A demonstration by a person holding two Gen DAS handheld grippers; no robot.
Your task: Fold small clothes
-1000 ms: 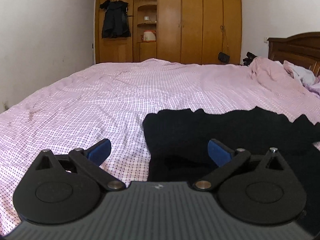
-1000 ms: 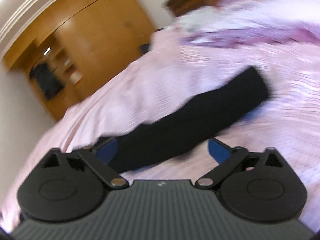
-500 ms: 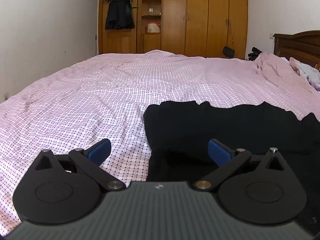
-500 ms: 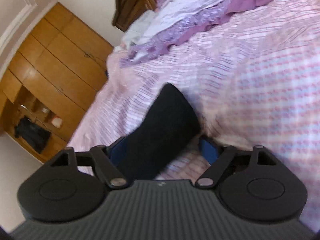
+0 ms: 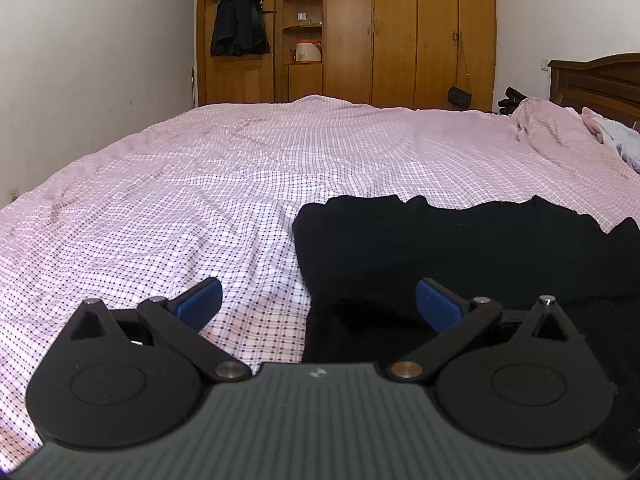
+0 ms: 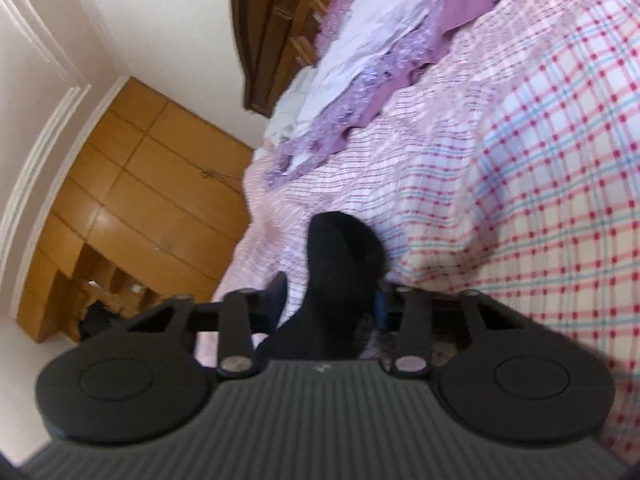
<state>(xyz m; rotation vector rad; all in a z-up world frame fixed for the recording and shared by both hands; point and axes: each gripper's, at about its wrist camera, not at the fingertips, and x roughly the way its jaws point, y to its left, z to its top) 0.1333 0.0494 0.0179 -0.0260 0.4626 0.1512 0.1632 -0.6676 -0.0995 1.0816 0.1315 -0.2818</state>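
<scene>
Where the black garment (image 5: pixel 472 256) runs off frame right on the checked bedsheet (image 5: pixel 208 184), its full shape is lost. Left gripper (image 5: pixel 319 300) — jaws wide apart, straddling the garment's left edge. Right gripper (image 6: pixel 330 300) — blurred, jaws pinched on a black fold (image 6: pixel 340 264). No legible writing.

Black garment (image 5: pixel 460 248) flat on bed; 1 end (image 6: pixel 336 272) lifted, probably sleeve.

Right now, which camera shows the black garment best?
The left wrist view: the black garment lies spread on the checked bedsheet, its left and far edges visible. The right wrist view shows only a bunched part between the right tool's closed fingers.
</scene>
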